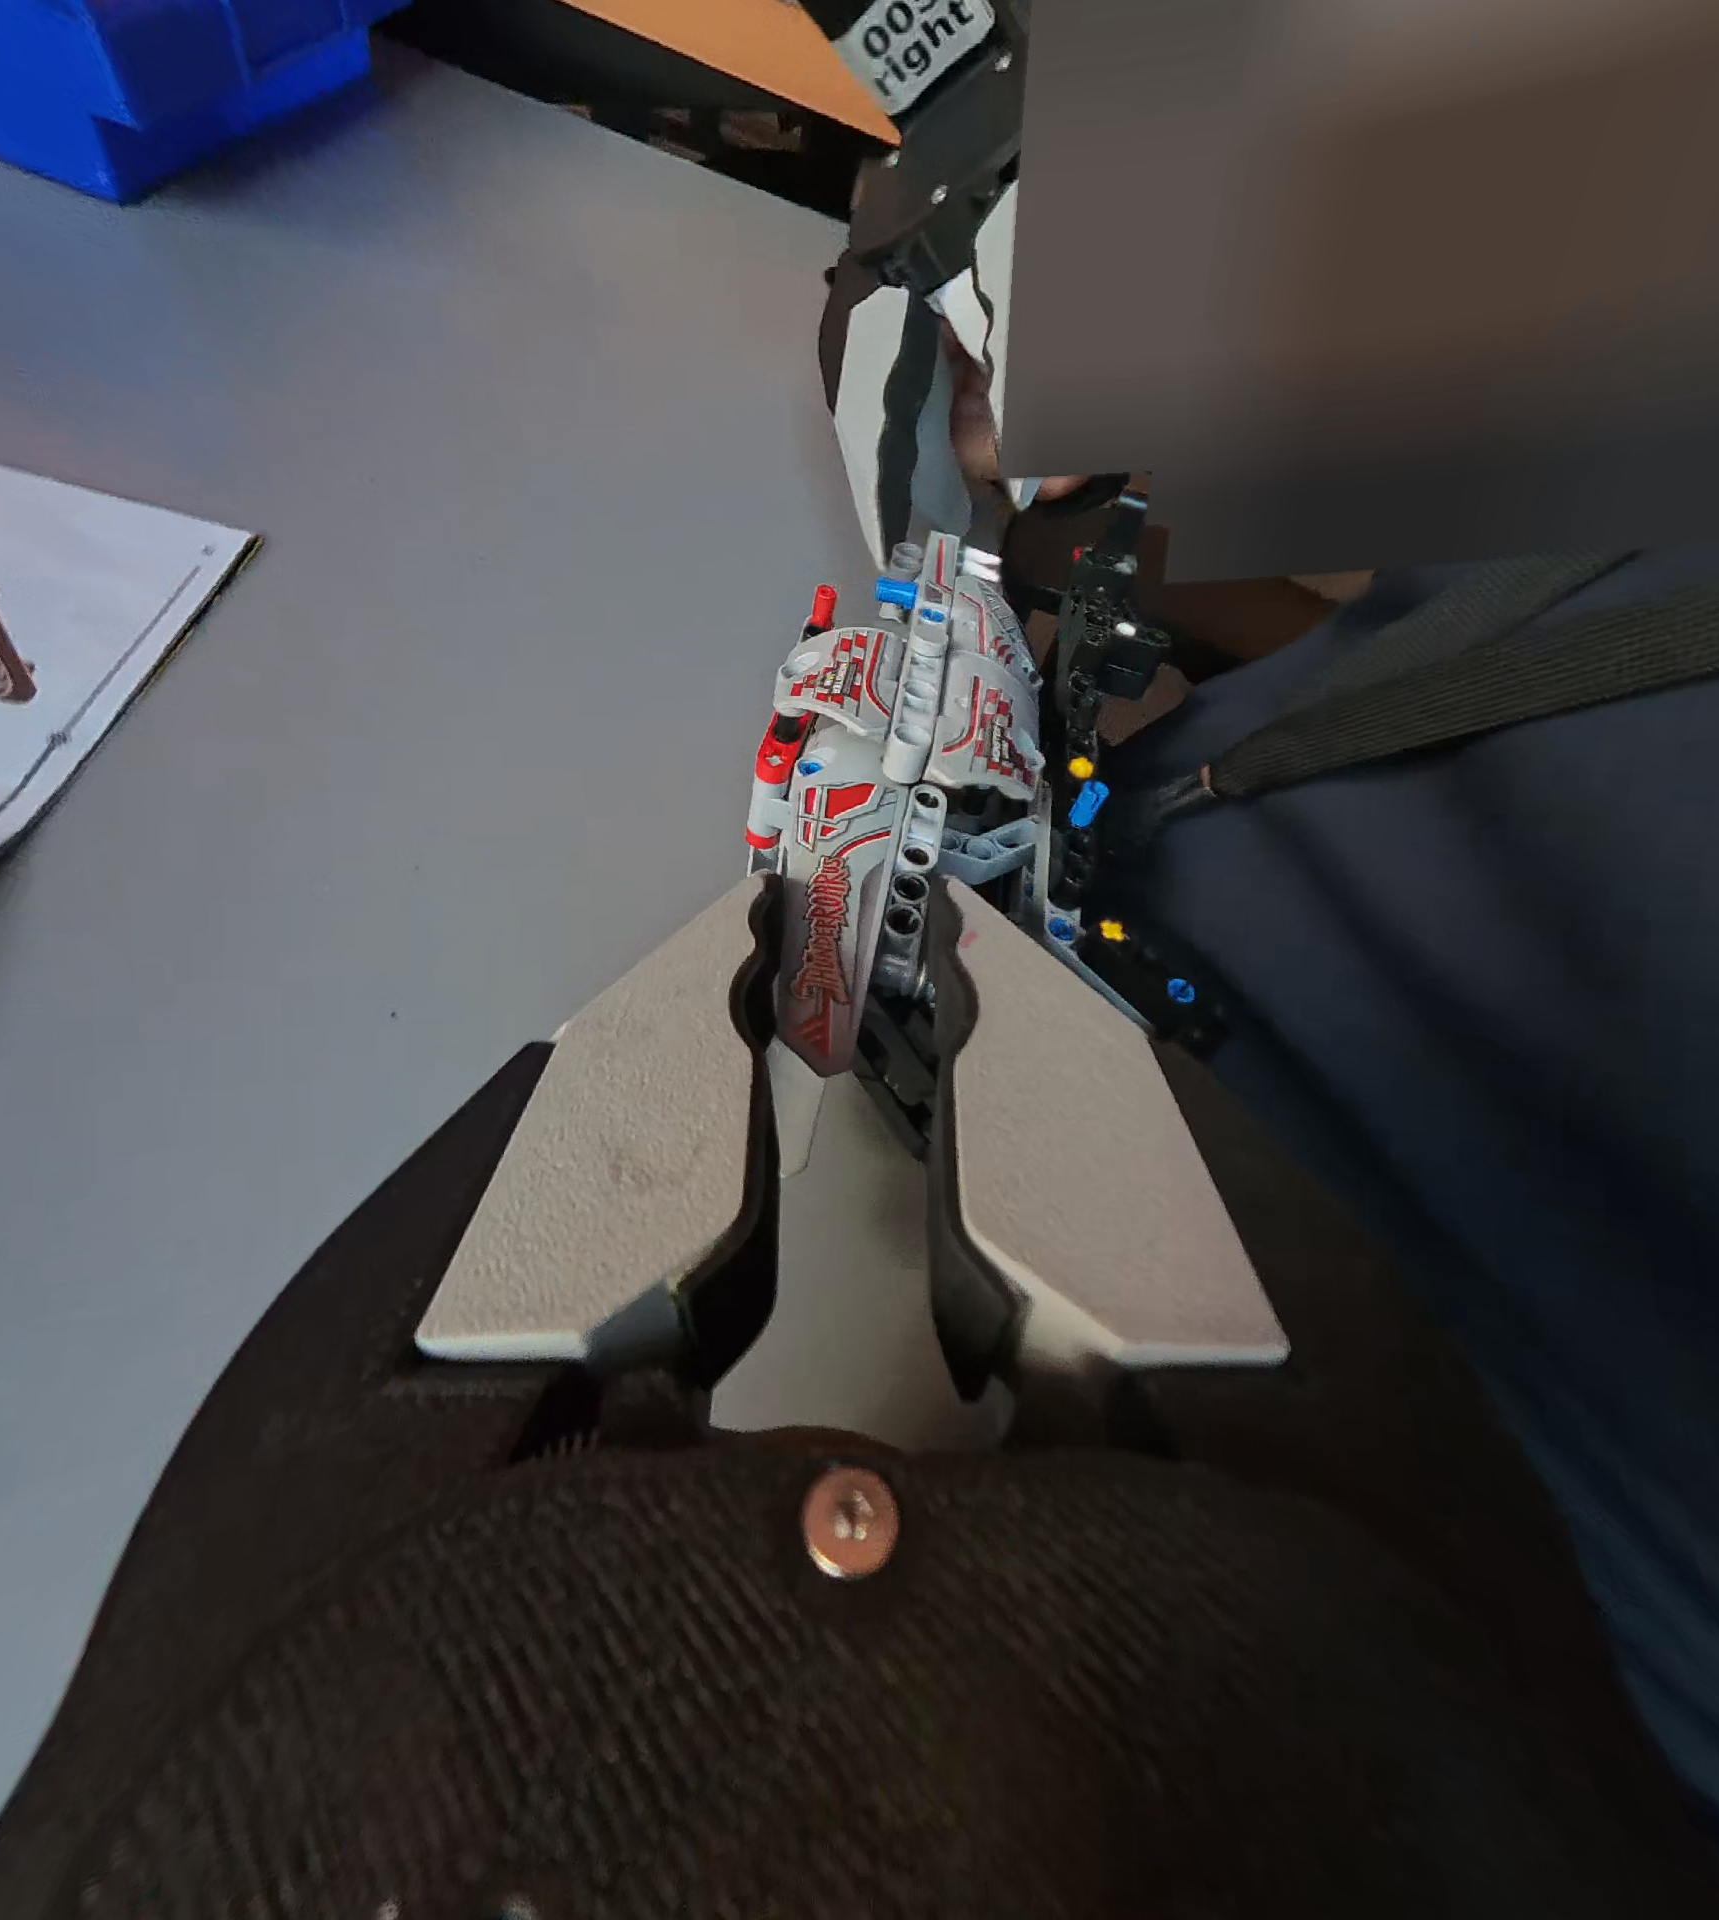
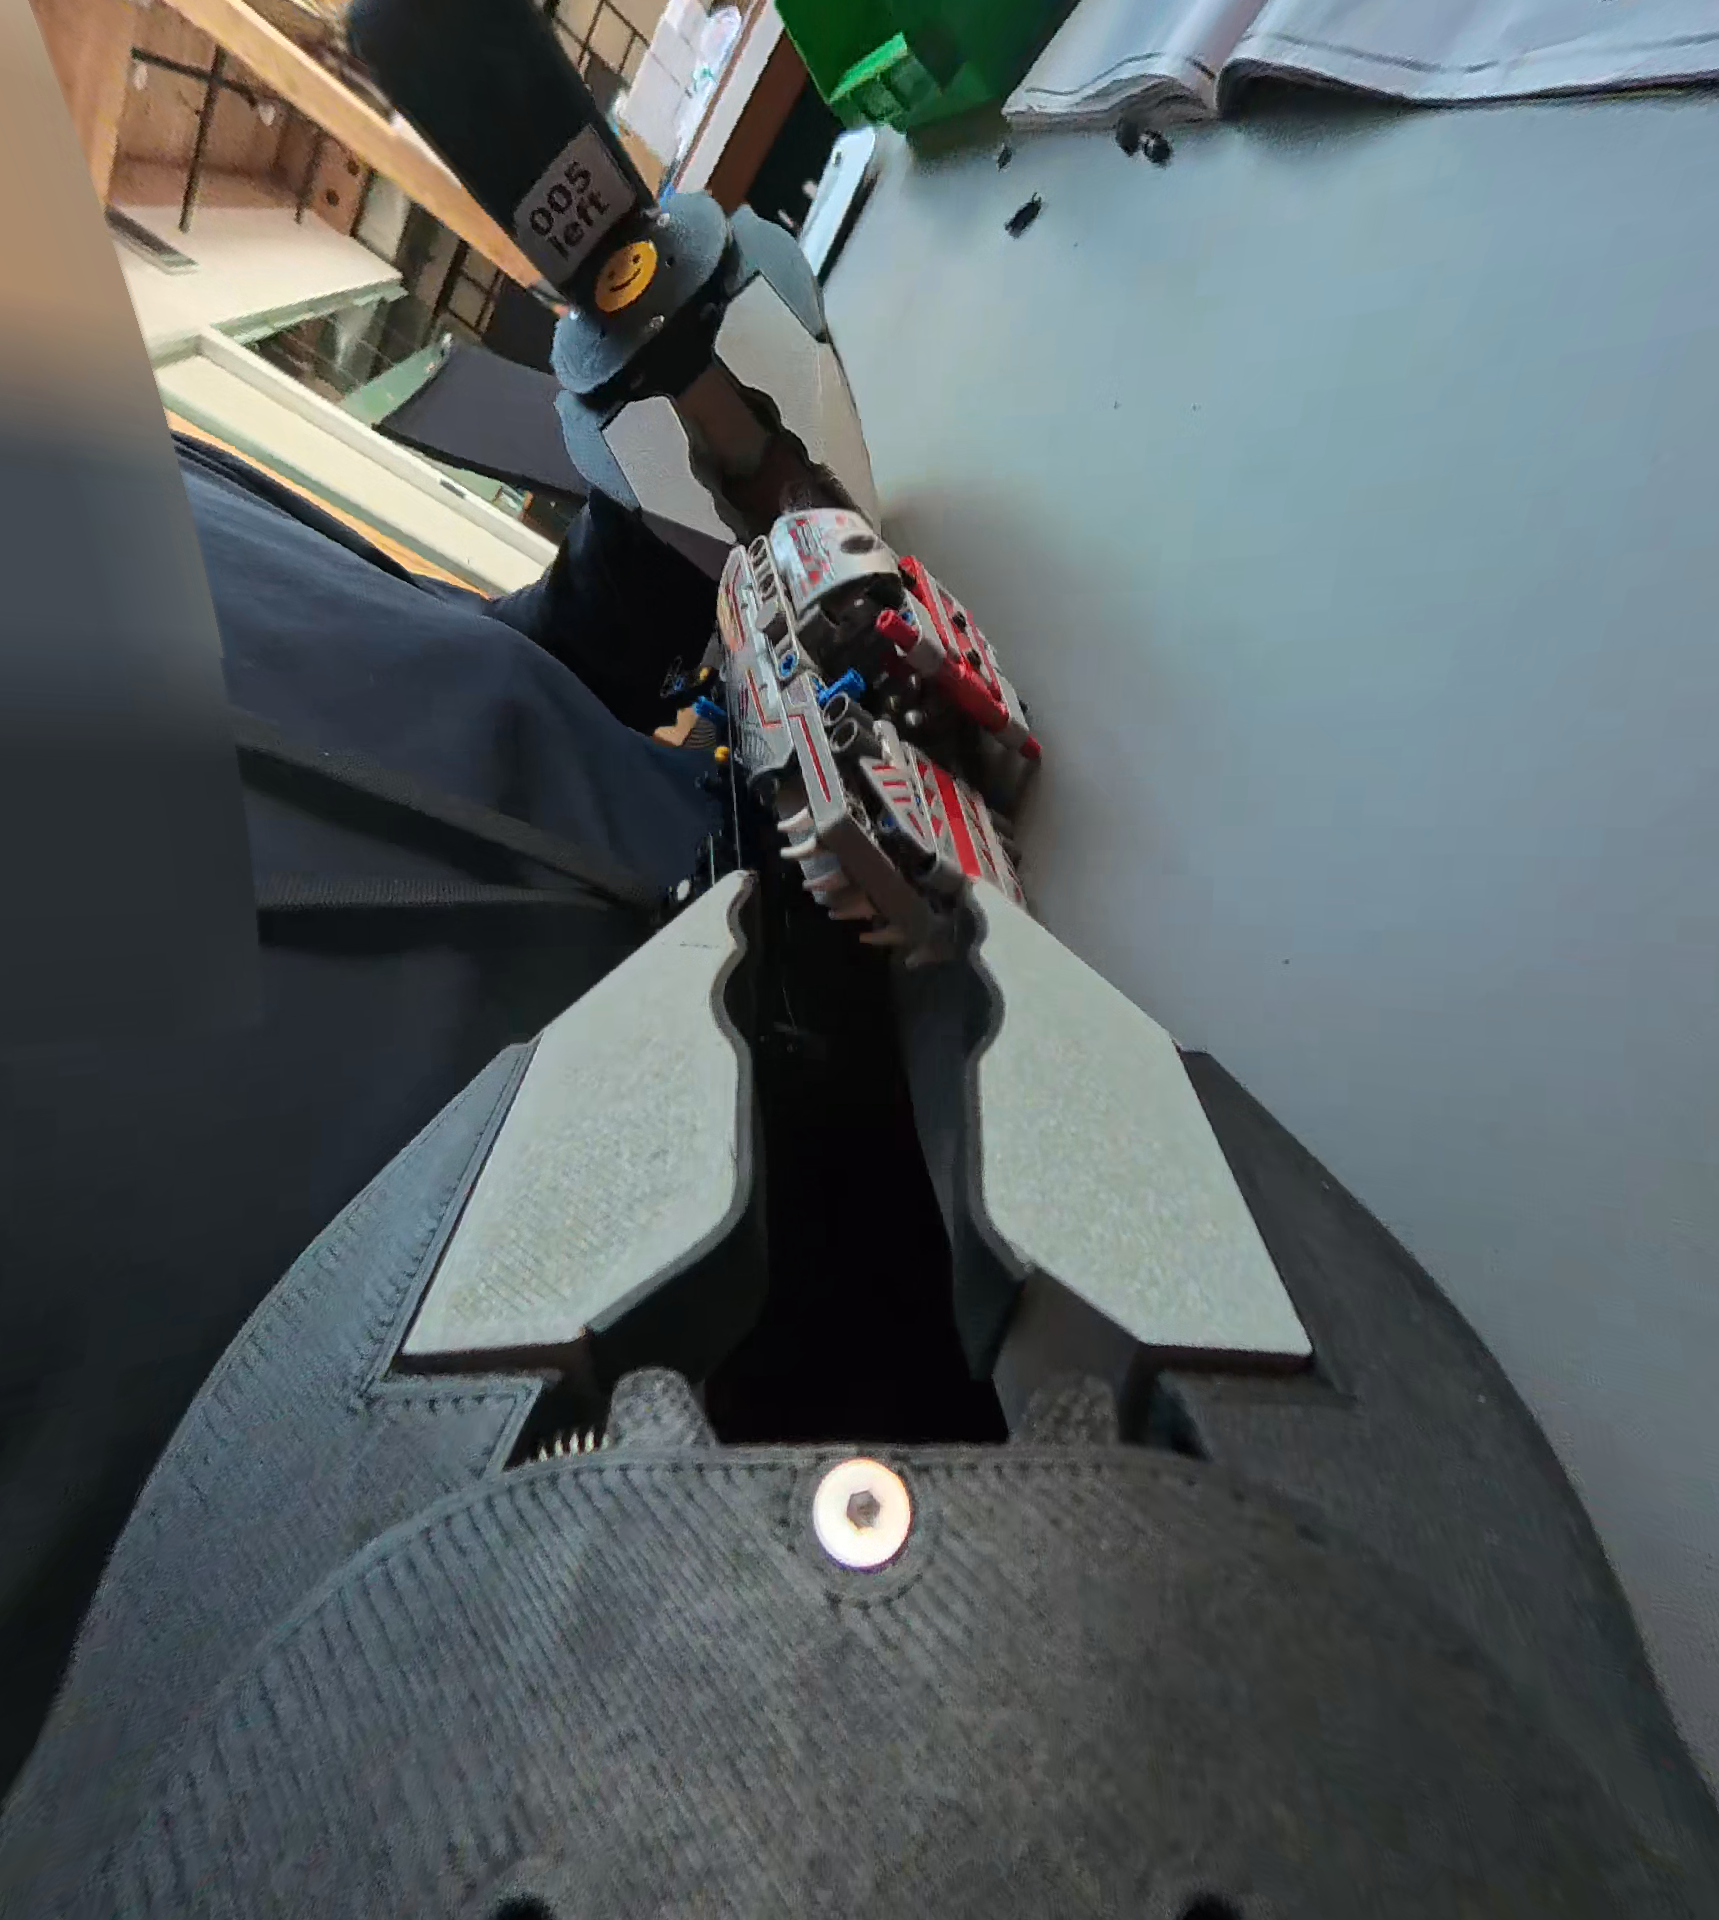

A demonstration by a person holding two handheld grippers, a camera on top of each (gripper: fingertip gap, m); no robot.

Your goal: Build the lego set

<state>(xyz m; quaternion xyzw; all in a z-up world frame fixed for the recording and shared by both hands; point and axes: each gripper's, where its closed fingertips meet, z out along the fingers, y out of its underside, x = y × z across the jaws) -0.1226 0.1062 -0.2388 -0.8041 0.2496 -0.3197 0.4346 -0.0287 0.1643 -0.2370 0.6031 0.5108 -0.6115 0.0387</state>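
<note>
The left gripper (image 1: 850,935) is clenched on one end of the lego model (image 1: 896,758), its jaws pinching a grey panel with red lettering; the right gripper (image 2: 860,925) grasps the model's opposite end, its jaws closed against the grey and red beams; the model, grey with red stripes, blue pins and black framing, hangs between the two grippers at the edge of the grey table (image 1: 419,727); left of the model lies an open instruction booklet (image 1: 24,665); farther beyond it stands a blue bin (image 1: 128,83); a person's dark clothing (image 1: 1509,1039) fills the space right of the model.
</note>
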